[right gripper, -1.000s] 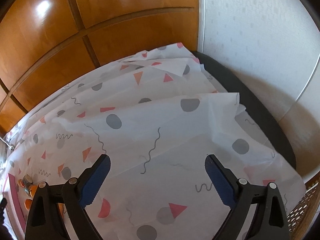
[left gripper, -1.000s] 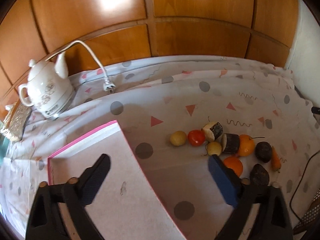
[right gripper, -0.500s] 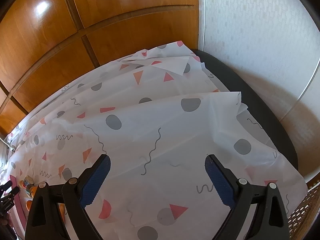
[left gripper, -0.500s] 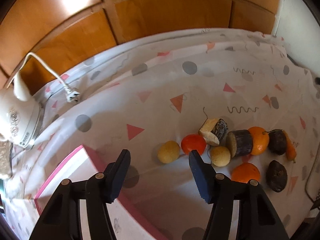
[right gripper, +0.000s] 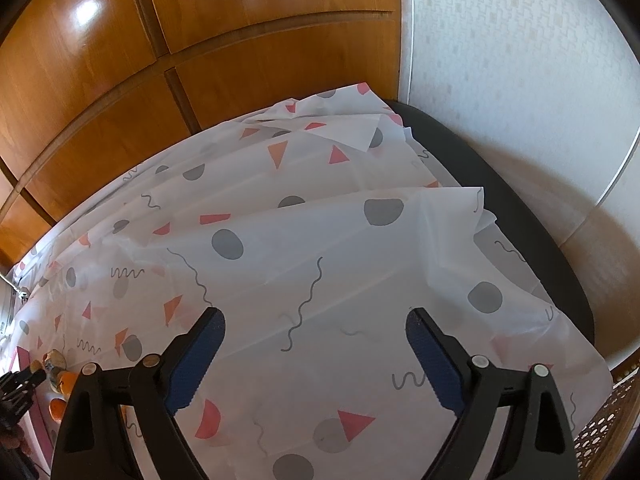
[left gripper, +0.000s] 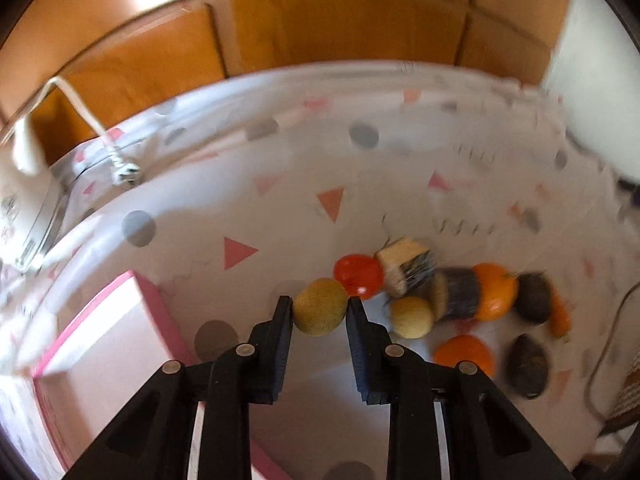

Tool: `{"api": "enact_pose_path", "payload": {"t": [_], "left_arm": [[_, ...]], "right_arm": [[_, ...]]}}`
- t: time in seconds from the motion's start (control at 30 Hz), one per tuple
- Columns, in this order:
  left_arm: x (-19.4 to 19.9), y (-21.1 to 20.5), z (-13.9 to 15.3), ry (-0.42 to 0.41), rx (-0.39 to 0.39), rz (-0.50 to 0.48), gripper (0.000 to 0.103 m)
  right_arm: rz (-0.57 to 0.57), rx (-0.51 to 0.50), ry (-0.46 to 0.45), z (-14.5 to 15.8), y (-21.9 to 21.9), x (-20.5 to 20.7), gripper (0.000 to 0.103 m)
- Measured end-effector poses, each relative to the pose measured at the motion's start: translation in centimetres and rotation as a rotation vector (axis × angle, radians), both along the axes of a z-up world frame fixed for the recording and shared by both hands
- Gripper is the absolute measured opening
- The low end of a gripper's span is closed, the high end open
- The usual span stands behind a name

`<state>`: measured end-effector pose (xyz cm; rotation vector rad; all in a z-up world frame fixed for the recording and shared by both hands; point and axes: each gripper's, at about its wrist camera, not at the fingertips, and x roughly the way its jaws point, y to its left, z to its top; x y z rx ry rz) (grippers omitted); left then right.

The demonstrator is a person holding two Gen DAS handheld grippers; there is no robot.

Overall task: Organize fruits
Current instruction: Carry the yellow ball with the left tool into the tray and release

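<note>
Yellow fruit [left gripper: 319,312] between left tool [left gripper: 319,307] pads

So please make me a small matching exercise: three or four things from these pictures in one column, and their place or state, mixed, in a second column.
Column 1:
1. left gripper
2. right gripper
3. red tomato
4. pink box

Column 2:
a. open over bare cloth
b. left of the fruits
c. shut on the yellow ball
d. just behind the held ball

Pairs: 1-c, 2-a, 3-d, 4-b
</note>
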<state>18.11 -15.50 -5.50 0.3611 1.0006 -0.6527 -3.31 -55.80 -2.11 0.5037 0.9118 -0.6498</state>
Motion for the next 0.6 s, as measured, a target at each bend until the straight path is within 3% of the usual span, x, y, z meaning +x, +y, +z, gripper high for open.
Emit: {"api": "enact_pose_path", "payload": {"t": [0.1, 0.27, 0.43, 0.6], "left_arm": [[-1.4, 2.5, 2.4, -0.011, -0.092, 0.071, 0.027], [-3.3, 7.9, 4.5, -0.022, -0.164, 0.258, 0.027], [-4.6, 14.6, 4.1, -0.019, -0.171, 0.467, 0.027], [-4.6, 18.7, 1.3, -0.005, -0.096, 0.614, 0.027]], "right_arm": [[0.005, 0.001, -0.002, 0.0, 0.1, 0.0, 0.092], [0.011, 0.012, -0.004, 0.1, 0.1, -0.1, 0.09], [0.022, 0.025, -0.017, 0.2, 0.3, -0.1, 0.088], [0.082, 0.039, -0.017, 0.2, 1.4, 0.5, 0.084]]}}
